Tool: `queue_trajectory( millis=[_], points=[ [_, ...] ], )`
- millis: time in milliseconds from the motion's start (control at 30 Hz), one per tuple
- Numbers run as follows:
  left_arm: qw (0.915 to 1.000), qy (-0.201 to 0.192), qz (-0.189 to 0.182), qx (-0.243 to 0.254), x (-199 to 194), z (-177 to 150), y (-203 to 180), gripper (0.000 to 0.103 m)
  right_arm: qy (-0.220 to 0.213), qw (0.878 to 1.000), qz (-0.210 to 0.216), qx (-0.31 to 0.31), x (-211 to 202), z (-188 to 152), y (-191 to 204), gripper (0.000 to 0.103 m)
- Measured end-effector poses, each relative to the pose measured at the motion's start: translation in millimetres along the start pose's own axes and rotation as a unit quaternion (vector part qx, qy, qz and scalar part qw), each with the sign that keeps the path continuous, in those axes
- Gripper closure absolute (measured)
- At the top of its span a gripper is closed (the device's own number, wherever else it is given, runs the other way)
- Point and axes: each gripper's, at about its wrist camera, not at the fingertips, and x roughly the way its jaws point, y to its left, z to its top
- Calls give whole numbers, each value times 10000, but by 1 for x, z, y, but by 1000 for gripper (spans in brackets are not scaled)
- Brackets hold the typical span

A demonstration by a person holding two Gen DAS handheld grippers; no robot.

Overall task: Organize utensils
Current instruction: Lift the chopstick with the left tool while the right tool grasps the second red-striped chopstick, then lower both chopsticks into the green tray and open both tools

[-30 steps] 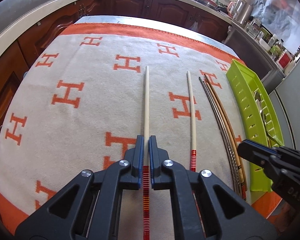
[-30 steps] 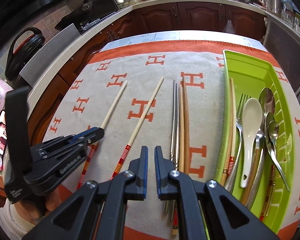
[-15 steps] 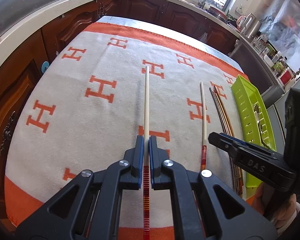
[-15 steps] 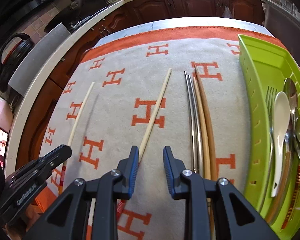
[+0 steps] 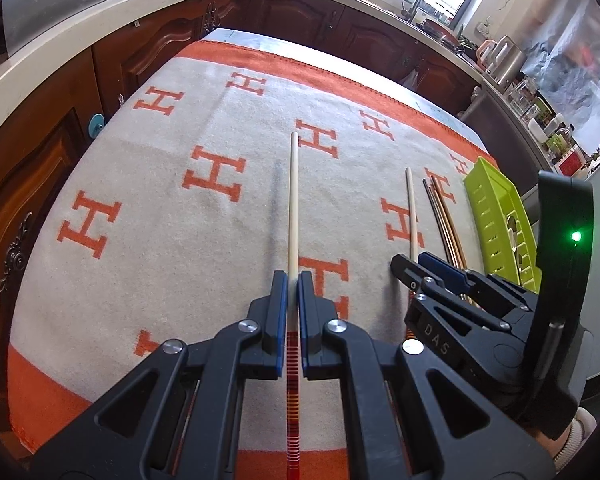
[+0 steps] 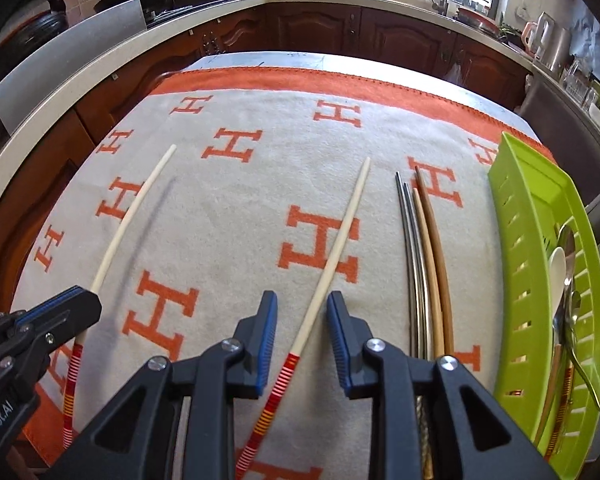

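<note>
My left gripper [image 5: 293, 280] is shut on a cream chopstick [image 5: 293, 200] with a red-striped end, holding it a little above the blanket, where it casts a shadow. From the right wrist view that same chopstick [image 6: 128, 216] and left gripper [image 6: 85, 300] show at the left. My right gripper [image 6: 302, 300] straddles its twin, a second cream chopstick [image 6: 340, 240] lying on the blanket. Its jaws are closing with the stick between them, and the pads do not touch it. The right gripper [image 5: 416, 264] also appears at the right in the left wrist view.
A pair of metal chopsticks [image 6: 410, 248] and a pair of brown wooden chopsticks [image 6: 432, 248] lie side by side right of my right gripper. The green slotted tray [image 6: 516, 240] at the right edge holds spoons [image 6: 558, 272], a fork and chopsticks. An orange-and-cream blanket [image 6: 236, 208] covers the table.
My right gripper moved left from over the metal and wooden chopsticks to the second cream chopstick and opened around it. My left gripper pulled back and up slightly, still gripping its chopstick.
</note>
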Motion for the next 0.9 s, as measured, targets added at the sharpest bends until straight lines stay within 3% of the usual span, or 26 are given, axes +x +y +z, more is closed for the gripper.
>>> queue_trajectory(
  millis=[100, 333, 500, 700, 900],
  points=[
    [10000, 6, -2, 24, -1, 0, -4, 100, 32, 9999, 47, 100, -1, 0, -8, 97],
    [9995, -7, -153, 265, -11, 3, -28, 100, 112, 9964, 617, 564, -14, -9, -34, 98],
    [9976, 35, -408, 560, -19, 7, -63, 100, -139, 9920, 787, 981, -49, -15, -75, 98],
    [9911, 146, -820, 1038, -22, 13, -127, 100, -421, 9861, 612, 1489, -86, -22, -140, 98],
    [9833, 362, -1113, 1394, -11, 15, -194, 100, -498, 9803, 358, 1877, -95, -33, -193, 97]
  ],
)
